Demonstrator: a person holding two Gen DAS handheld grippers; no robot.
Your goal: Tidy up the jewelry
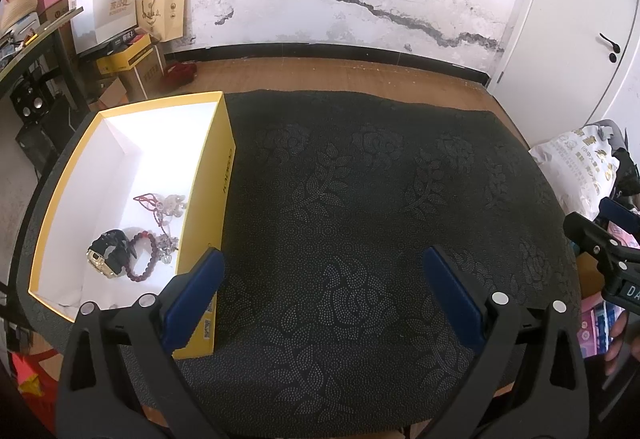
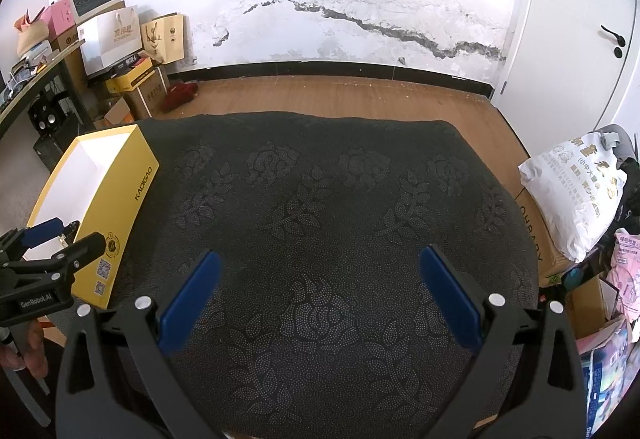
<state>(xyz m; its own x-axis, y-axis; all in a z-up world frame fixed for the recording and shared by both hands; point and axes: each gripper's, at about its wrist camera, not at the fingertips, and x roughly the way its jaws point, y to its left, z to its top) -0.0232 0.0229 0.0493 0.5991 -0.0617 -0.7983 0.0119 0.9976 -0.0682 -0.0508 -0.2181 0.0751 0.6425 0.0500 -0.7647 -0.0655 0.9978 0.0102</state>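
A yellow box (image 1: 218, 175) with a white inside stands on the left of a black flower-patterned cloth (image 1: 360, 199). Inside it lie a black and gold watch (image 1: 107, 253), a dark red bead bracelet (image 1: 144, 257) and a tangle of pink and clear beaded jewelry (image 1: 164, 207). My left gripper (image 1: 322, 267) is open, with its left finger just over the box's near right corner. My right gripper (image 2: 320, 271) hangs open above the bare cloth. The box (image 2: 120, 207) shows at the left of the right wrist view, with the left gripper (image 2: 60, 235) over it.
A white printed bag (image 2: 572, 191) on a cardboard box (image 2: 532, 227) stands off the cloth's right edge. Paper bags and cartons (image 1: 120, 27) are stacked at the back left by a dark desk (image 1: 36, 43). A white door (image 1: 580, 39) is at the right.
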